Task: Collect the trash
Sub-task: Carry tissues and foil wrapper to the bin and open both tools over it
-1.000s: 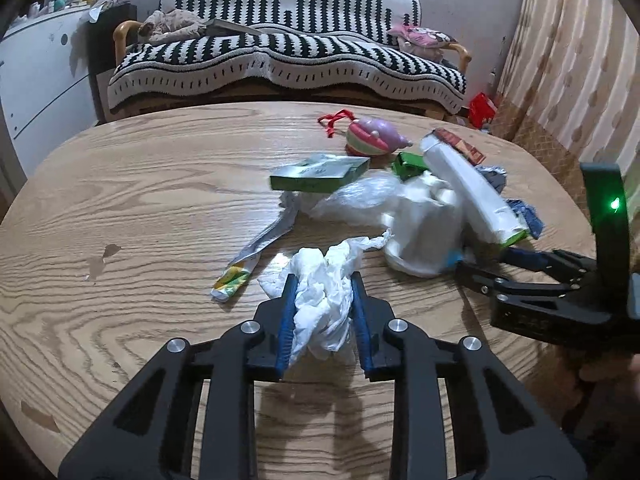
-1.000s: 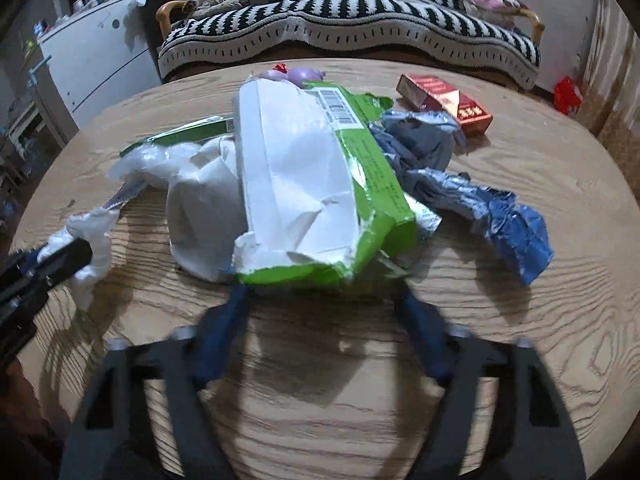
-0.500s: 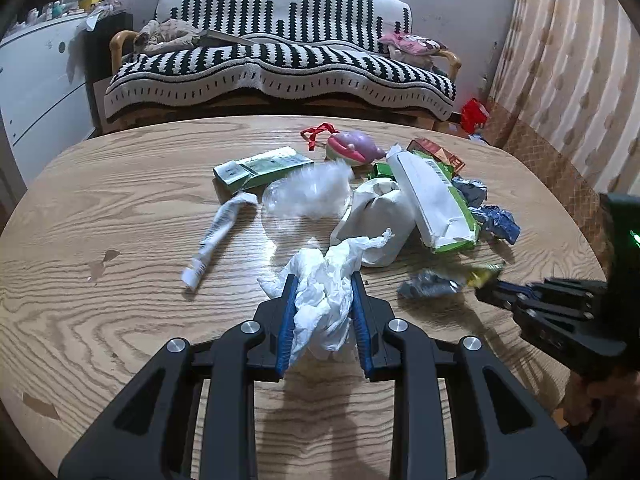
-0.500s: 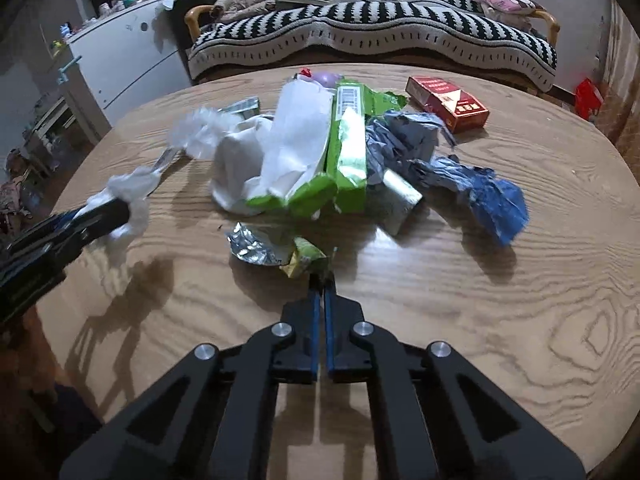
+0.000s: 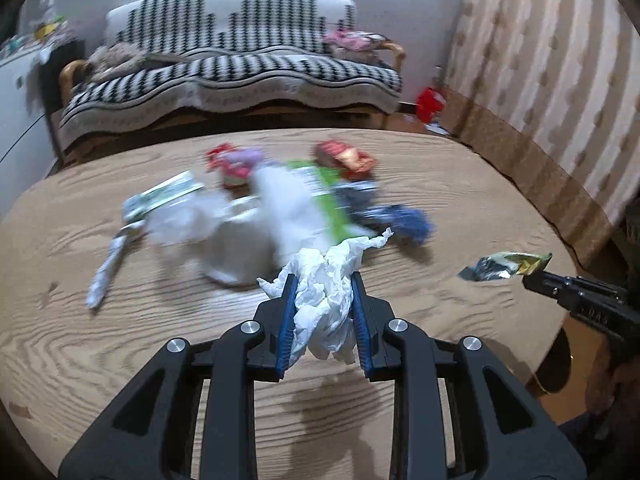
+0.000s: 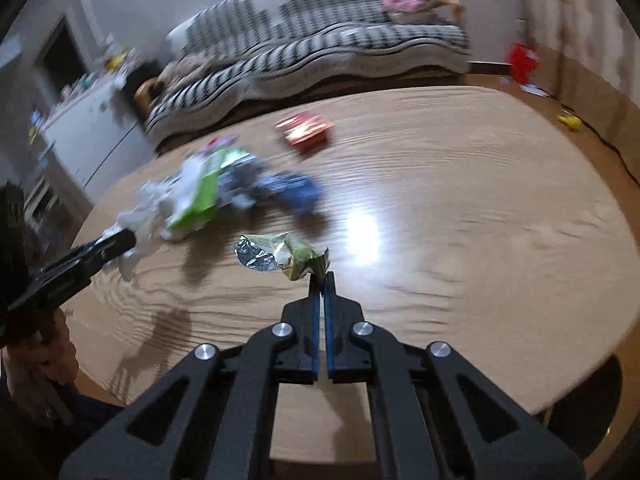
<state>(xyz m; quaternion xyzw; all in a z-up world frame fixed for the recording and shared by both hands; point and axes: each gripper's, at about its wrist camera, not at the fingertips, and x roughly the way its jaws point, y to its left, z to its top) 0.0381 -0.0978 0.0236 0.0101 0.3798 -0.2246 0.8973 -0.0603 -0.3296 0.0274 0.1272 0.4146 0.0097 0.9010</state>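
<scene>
Left gripper (image 5: 323,284) clamps crumpled tissue (image 5: 326,304); right gripper (image 6: 322,276) pinches foil wrapper (image 6: 276,256) edge, lifted for disposal; trash pile (image 5: 280,208) at 11 o'clock.

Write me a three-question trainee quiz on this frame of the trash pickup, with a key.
1. What is the left gripper clamping?
2. True or false: the right gripper pinches a foil wrapper by its edge.
3. Which lies apart from the main pile, nearer the sofa: A red box, B blue wrapper, C green packet?

Key: 1 a crumpled white tissue; 2 true; 3 A.
</scene>
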